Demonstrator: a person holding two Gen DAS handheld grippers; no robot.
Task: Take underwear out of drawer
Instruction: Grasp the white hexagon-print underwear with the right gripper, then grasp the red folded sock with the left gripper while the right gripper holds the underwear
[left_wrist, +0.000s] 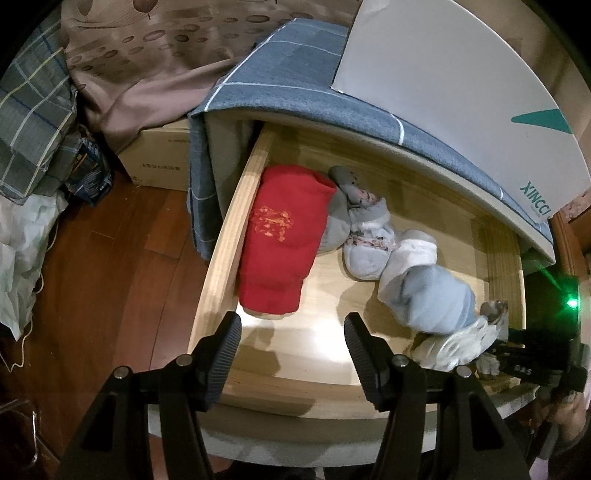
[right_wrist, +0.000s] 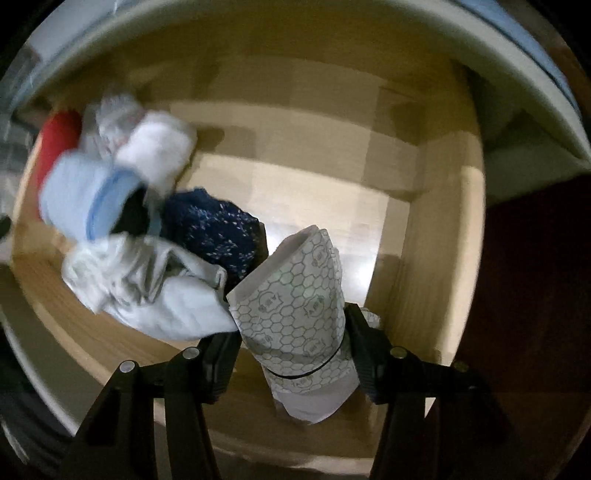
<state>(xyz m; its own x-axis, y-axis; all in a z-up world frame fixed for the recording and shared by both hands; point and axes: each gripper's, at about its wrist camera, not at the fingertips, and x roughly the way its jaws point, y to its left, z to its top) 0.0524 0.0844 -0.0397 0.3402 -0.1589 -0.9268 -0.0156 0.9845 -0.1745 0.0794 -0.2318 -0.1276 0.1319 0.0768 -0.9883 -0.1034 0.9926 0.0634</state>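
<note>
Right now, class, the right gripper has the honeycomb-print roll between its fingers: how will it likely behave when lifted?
The honeycomb-print roll is rolled cloth, so it is probably soft and light, giving under the right gripper. A thin dark band circles it, so it may stay rolled. Its free end could droop, being unsupported.

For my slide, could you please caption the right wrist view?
Right tongs grip a rolled, honeycomb-print underwear bundle above the wooden drawer, other garments beside it.
</note>
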